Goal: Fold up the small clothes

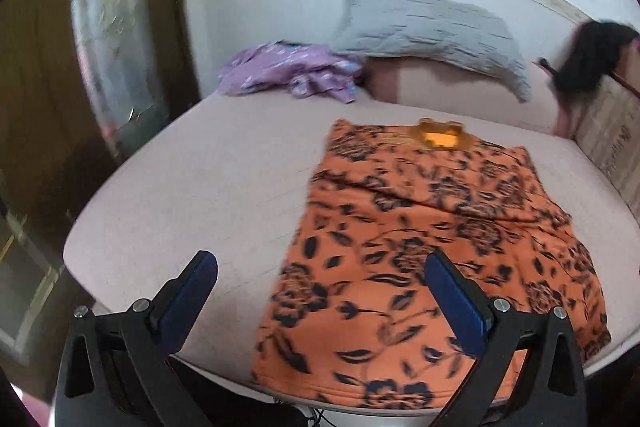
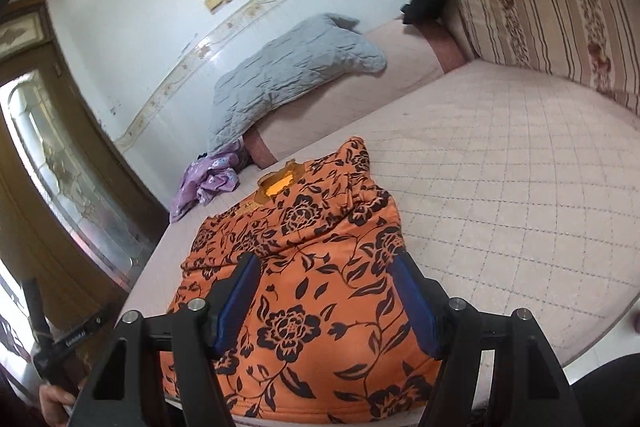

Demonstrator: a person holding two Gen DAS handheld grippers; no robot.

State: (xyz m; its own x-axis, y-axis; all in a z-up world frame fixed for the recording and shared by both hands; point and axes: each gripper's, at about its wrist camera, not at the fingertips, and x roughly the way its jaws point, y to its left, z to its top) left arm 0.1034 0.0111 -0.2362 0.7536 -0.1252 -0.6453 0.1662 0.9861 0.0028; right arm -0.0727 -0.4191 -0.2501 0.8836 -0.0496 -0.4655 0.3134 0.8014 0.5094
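Note:
An orange top with a black flower print (image 1: 420, 247) lies flat on the pale quilted mattress (image 1: 208, 179), neck away from me, hem at the near edge. It looks folded in along its sides. My left gripper (image 1: 320, 259) is open and empty, hovering above the top's near left edge. In the right wrist view the same top (image 2: 304, 267) lies under my right gripper (image 2: 324, 263), which is open and empty above the top's lower middle. The mattress (image 2: 500, 195) stretches to the right.
A crumpled purple garment (image 1: 288, 71) lies at the far side of the mattress; it also shows in the right wrist view (image 2: 208, 183). A grey pillow (image 1: 432, 35) leans on the wall. A striped cushion (image 2: 552, 7) stands at right. A door (image 2: 60, 167) is at left.

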